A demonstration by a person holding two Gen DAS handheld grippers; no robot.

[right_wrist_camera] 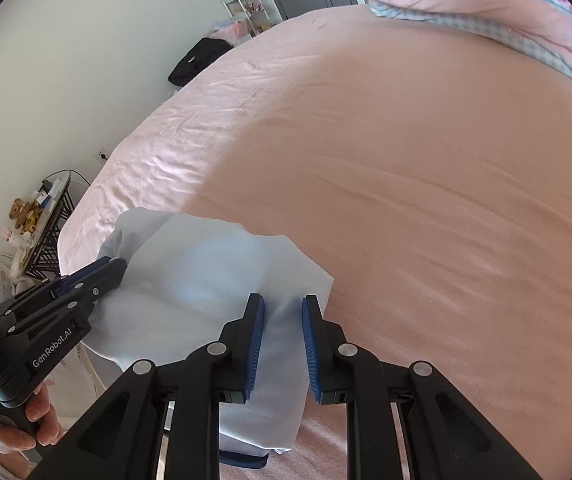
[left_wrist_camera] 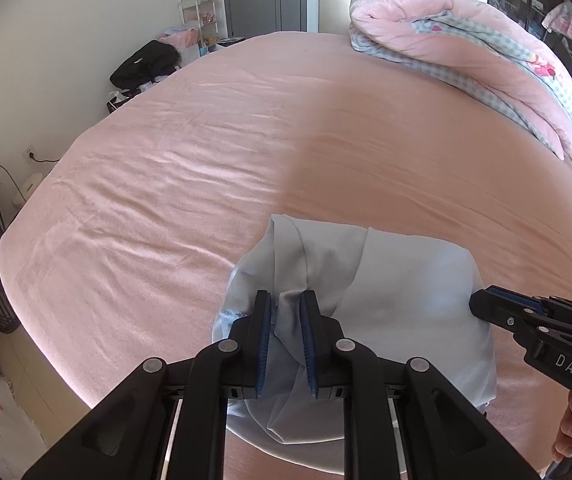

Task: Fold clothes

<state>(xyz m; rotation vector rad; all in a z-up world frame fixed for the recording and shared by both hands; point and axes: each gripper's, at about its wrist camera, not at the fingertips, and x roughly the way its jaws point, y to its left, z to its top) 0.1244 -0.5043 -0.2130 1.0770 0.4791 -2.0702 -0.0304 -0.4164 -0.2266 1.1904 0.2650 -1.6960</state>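
Gripping pale blue garment [left_wrist_camera: 406, 280], both claws, open bed [left_wrist_camera: 206, 160]

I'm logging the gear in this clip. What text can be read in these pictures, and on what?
"DAS": white letters on the side of the right tool, seen from the left wrist.
"GenRobot.AI": white letters on the side of the left tool, seen from the right wrist.
Small white print lower on that left tool's handle: too small to read.

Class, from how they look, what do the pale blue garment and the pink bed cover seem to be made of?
Pale blue garment: probably thin, smooth woven fabric, matte; it drapes in soft folds. Pink bed cover: seemingly soft, slightly fuzzy cloth, with fine wrinkles and faint sheen in sunlight.
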